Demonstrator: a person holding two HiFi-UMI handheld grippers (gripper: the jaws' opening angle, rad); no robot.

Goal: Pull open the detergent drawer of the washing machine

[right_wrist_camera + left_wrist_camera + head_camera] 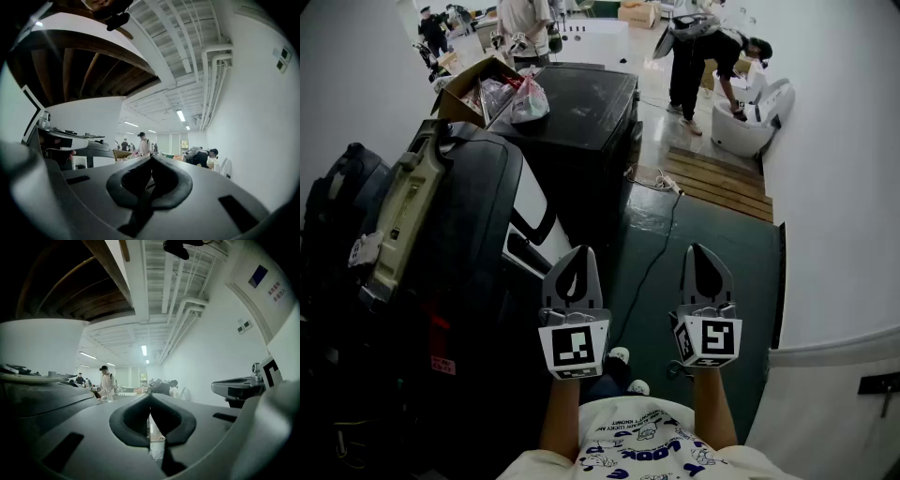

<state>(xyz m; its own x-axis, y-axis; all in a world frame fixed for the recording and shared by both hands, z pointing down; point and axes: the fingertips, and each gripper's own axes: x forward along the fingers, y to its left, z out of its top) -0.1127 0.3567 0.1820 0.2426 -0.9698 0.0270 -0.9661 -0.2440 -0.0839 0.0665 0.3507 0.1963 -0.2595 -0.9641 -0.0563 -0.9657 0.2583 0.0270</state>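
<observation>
Both grippers point level out in front of me, side by side over the green floor. My left gripper (579,253) (150,397) is shut with nothing between its jaws. My right gripper (701,251) (151,159) is shut too and holds nothing. The washing machine (530,211), with a dark rounded top and a white front, stands to the left of the left gripper, a short way off. Neither gripper touches it. I cannot make out its detergent drawer in any view.
A beige object (403,220) and a black bag (337,206) lie on the machine's left. Behind it stands a dark boxy appliance (581,112) bearing a cardboard box (467,89) and plastic bags (528,98). A cable (656,253) crosses the floor; a wooden pallet (717,178) and people are farther off.
</observation>
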